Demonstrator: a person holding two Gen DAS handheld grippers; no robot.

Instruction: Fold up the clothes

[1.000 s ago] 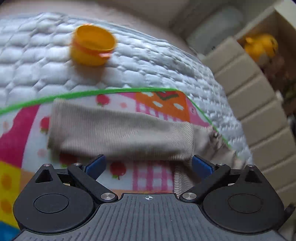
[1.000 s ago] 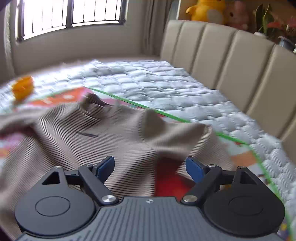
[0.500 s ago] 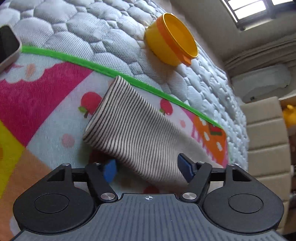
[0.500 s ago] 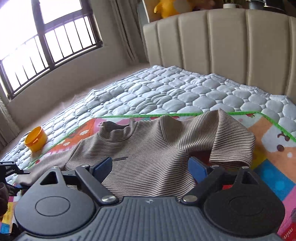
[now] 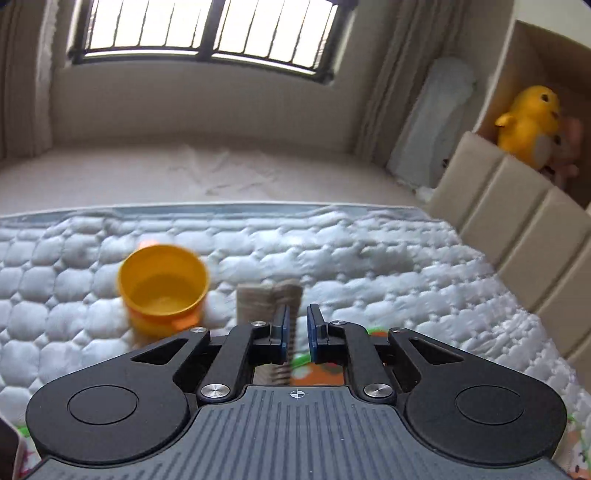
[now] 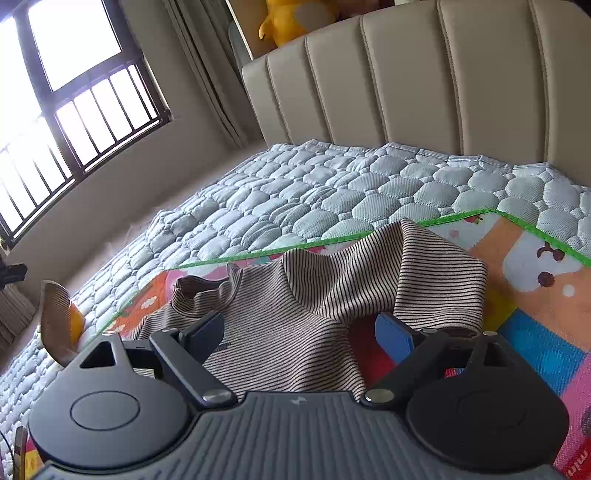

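Closed narrow, having just been closing, on the cuff end of the brown-and-cream striped knit sleeve [image 5: 269, 300]: left gripper [image 5: 296, 334], blue pads nearly together, fabric pinched against the left-side pad and sticking up past the tips. Lifted clear of the colourful cartoon-print play mat [image 6: 543, 273], that sleeve end, seen from the right wrist as a raised flap [image 6: 55, 321] off the mat's left corner. Just left of the held cuff, on the pale quilted mattress [image 5: 369, 258]: round orange plastic cup [image 5: 162, 291], upright.

Spread wide, gripping nothing: right gripper [image 6: 299, 334], hovering over the striped long-sleeved top [image 6: 280, 332]. Spread on the mat, collar [image 6: 207, 288] toward the mat's green-edged far border, other sleeve [image 6: 417, 273] folded back over the chest, its cuff near the right-side pad.

Beyond the mat: beige padded headboard [image 6: 406, 81] at the mattress end, yellow plush toy [image 5: 528, 118] on a ledge behind it, barred window [image 5: 207, 33] on the far wall.
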